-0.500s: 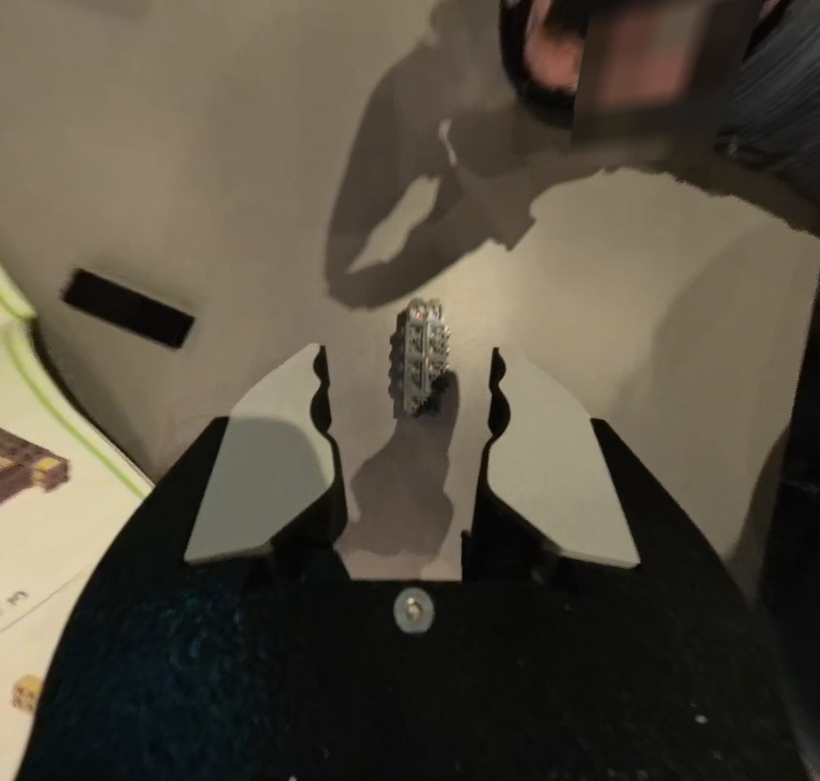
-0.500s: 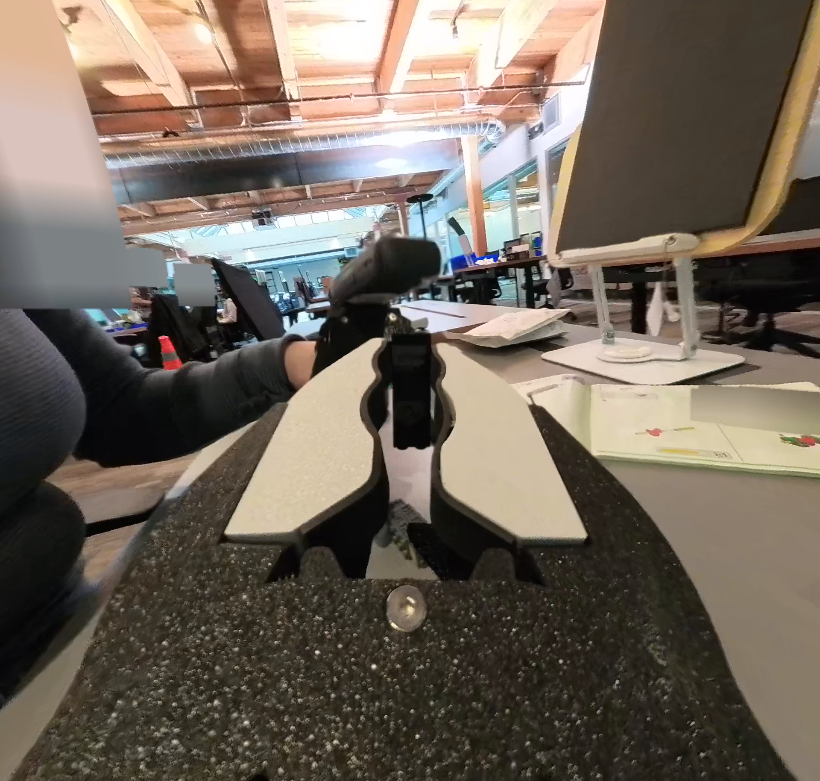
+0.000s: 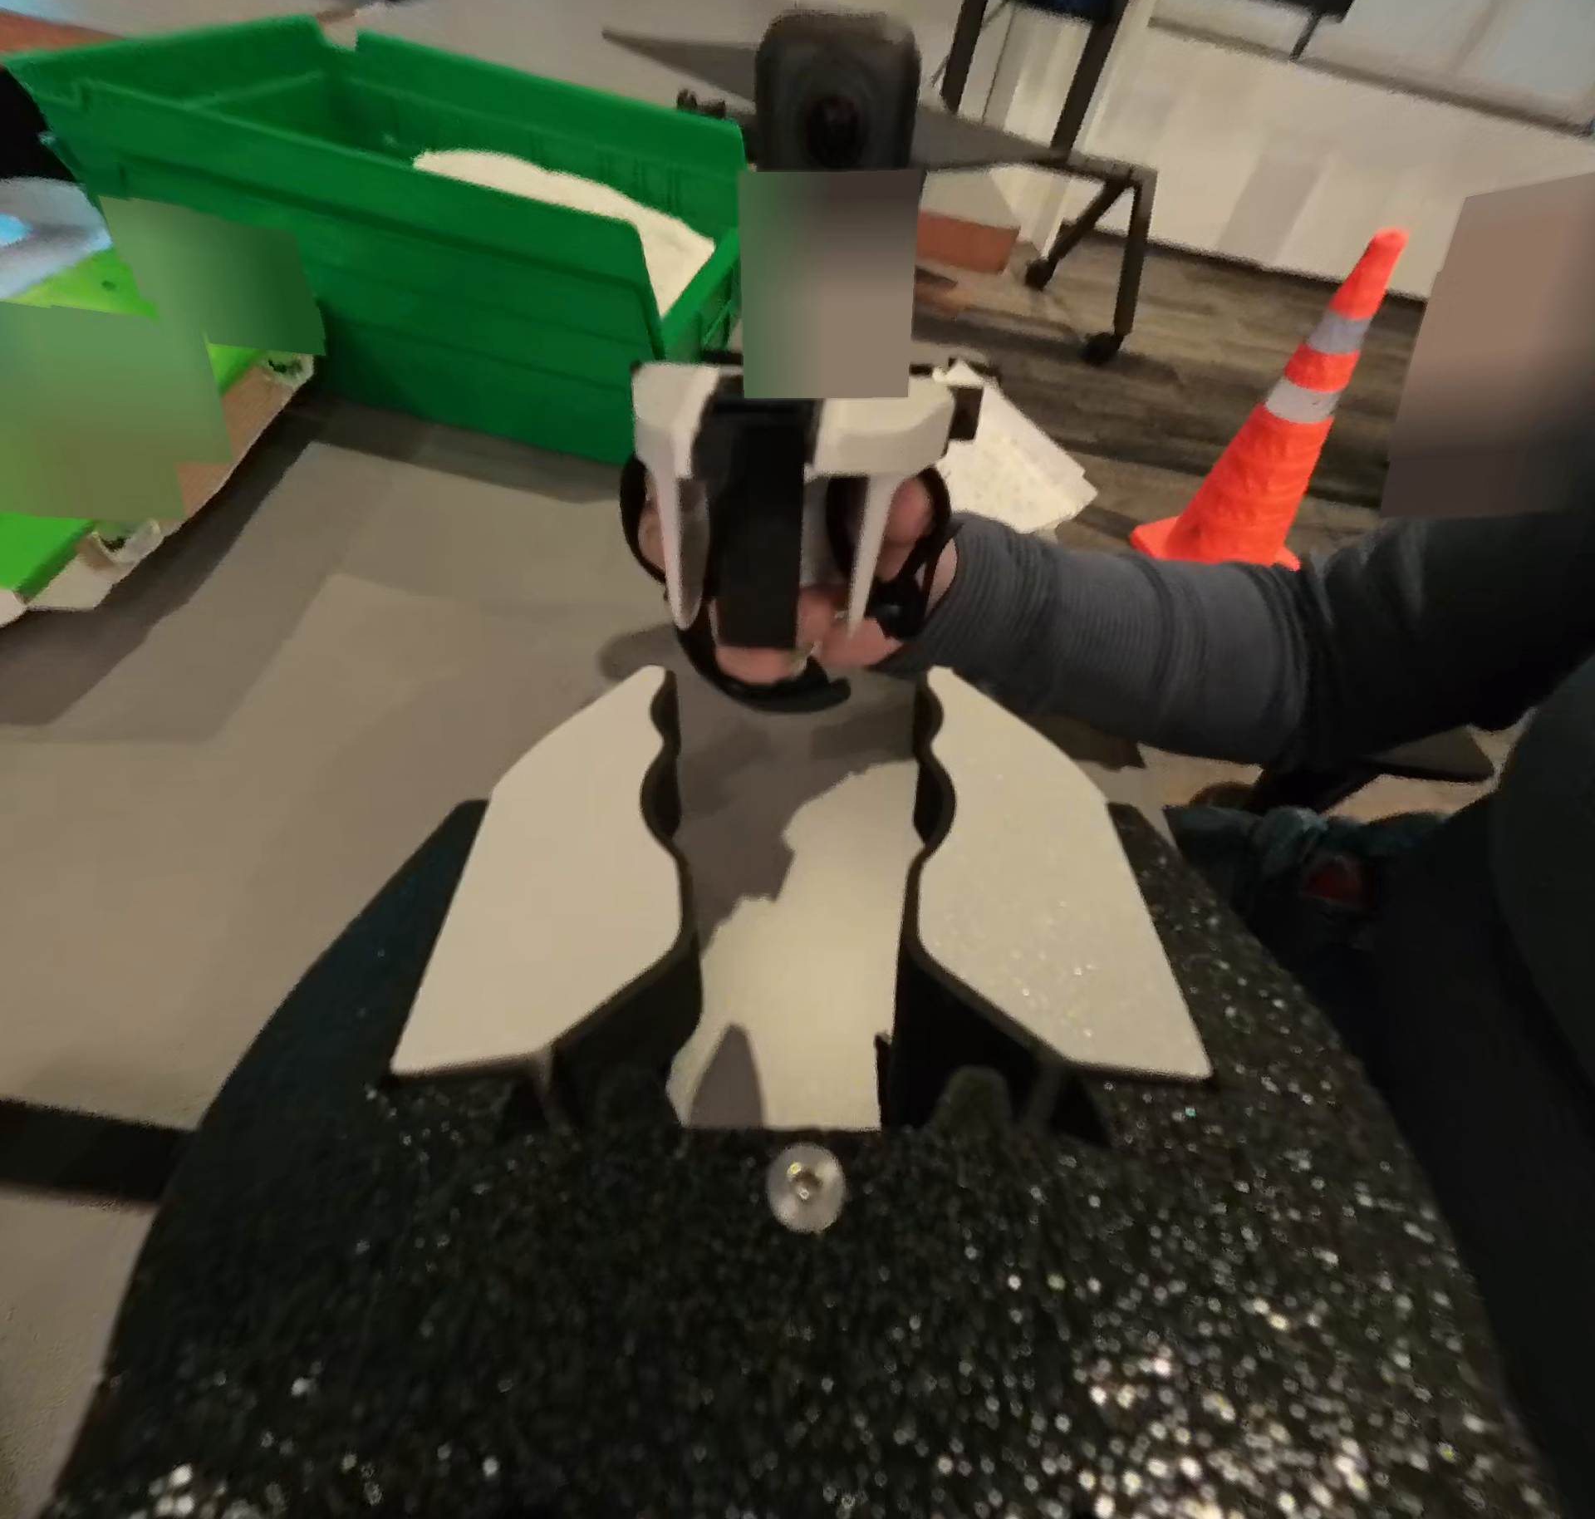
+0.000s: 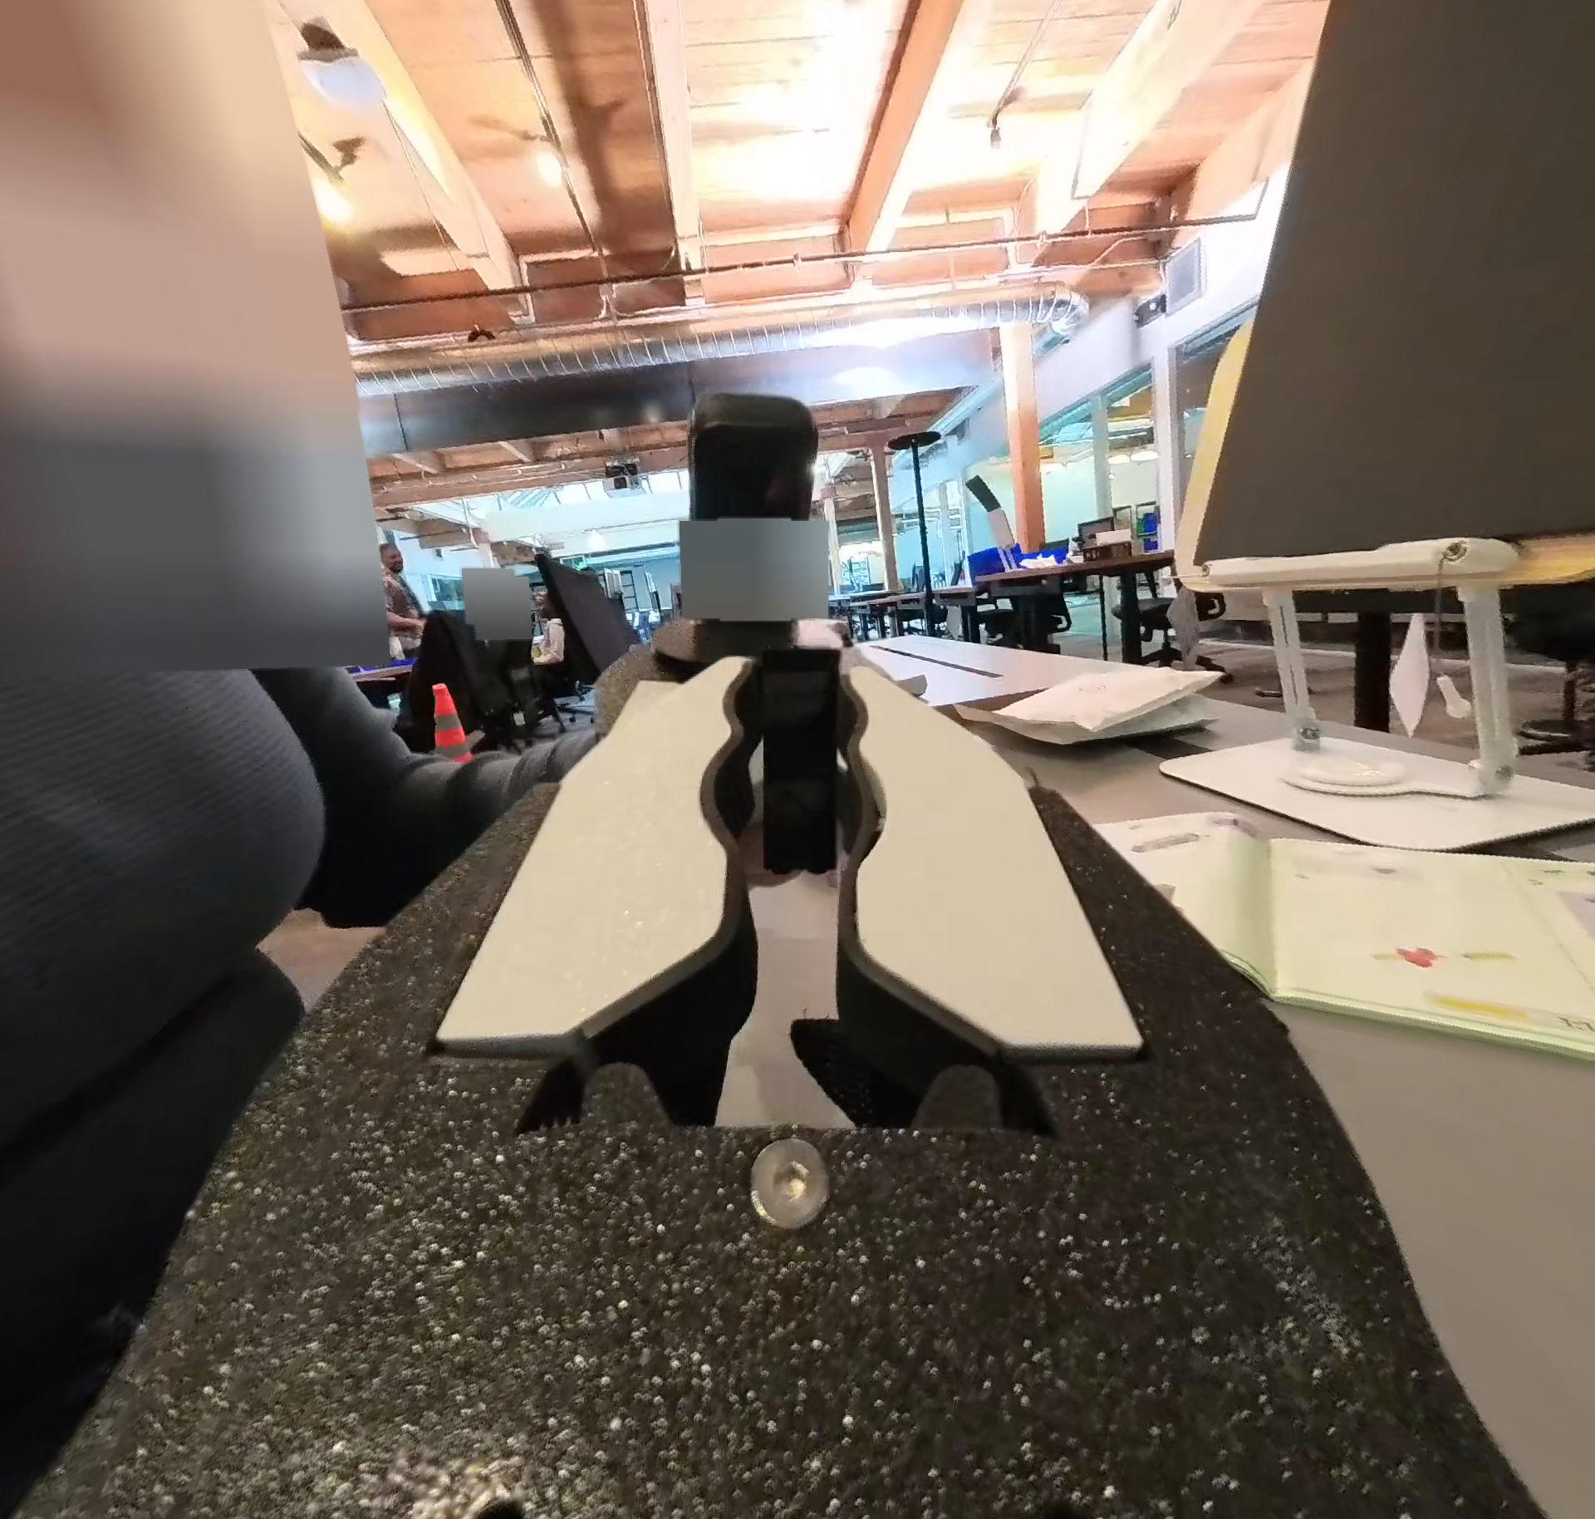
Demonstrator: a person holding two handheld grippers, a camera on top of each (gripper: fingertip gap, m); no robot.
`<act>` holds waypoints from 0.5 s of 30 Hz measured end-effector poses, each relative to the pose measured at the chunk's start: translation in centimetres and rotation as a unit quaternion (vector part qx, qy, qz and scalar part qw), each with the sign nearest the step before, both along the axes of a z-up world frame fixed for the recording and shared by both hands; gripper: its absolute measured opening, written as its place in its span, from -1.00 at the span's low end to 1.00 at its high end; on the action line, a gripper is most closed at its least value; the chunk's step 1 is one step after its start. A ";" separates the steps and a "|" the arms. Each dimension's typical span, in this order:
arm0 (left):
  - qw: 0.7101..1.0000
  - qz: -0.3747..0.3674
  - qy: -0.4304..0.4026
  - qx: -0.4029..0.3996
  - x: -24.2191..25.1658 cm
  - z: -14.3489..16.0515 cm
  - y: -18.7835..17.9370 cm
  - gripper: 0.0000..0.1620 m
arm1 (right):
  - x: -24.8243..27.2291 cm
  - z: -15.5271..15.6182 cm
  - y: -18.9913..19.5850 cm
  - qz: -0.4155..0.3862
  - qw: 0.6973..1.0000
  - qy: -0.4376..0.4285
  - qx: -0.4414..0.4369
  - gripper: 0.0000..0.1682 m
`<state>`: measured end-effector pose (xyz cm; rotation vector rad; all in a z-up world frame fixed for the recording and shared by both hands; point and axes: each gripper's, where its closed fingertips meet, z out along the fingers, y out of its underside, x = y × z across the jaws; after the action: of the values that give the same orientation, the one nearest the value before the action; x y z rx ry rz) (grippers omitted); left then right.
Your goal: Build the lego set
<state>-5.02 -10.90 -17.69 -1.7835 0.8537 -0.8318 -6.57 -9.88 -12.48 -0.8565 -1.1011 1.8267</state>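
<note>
The wide grey table (image 3: 259,787) carries everything. At 10 o'clock in the left wrist view stands a green plastic bin (image 3: 431,269) with something white inside. At 2 o'clock in the right wrist view a dark flat panel (image 4: 1424,226) leans on a white stand. Below it, at 3 o'clock, lies a pale green paper instruction booklet (image 4: 1381,942). An orange traffic cone (image 3: 1277,441) stands on the floor at 2 o'clock in the left view.

The left gripper (image 3: 794,787) is spread wide and holds nothing. The right gripper (image 4: 798,787) shows only a narrow gap, and I see nothing held in it. They face each other at 12 o'clock, quite near.

No lego piece shows in either view, so I cannot tell where it lies.

I think the main danger is a collision of the two tools. Also, a descent without sight of the small piece could push it away or off the table edge.
</note>
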 end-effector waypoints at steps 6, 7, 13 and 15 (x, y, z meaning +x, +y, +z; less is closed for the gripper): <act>0.999 0.011 -0.025 0.041 0.5 1.0 0.5 -0.64 | -0.2 -0.1 -0.8 0.007 1.000 -0.008 0.016 -0.81; 0.998 0.009 -0.026 0.050 0.6 1.2 0.4 -0.70 | -0.3 -0.1 -0.9 0.010 1.000 -0.008 0.018 -0.81; 0.994 0.026 -0.035 0.103 0.4 2.0 0.6 -0.80 | -0.2 0.4 -1.1 -0.013 0.999 0.013 0.027 -0.75; 0.993 0.030 -0.031 0.110 0.3 2.0 0.7 -0.80 | -0.4 0.1 -1.1 -0.016 0.999 0.000 0.036 -0.71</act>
<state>-4.70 -10.19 -15.71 -1.5749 0.8146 -0.7228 -6.93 -11.01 -12.37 -0.8283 -1.1405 1.7497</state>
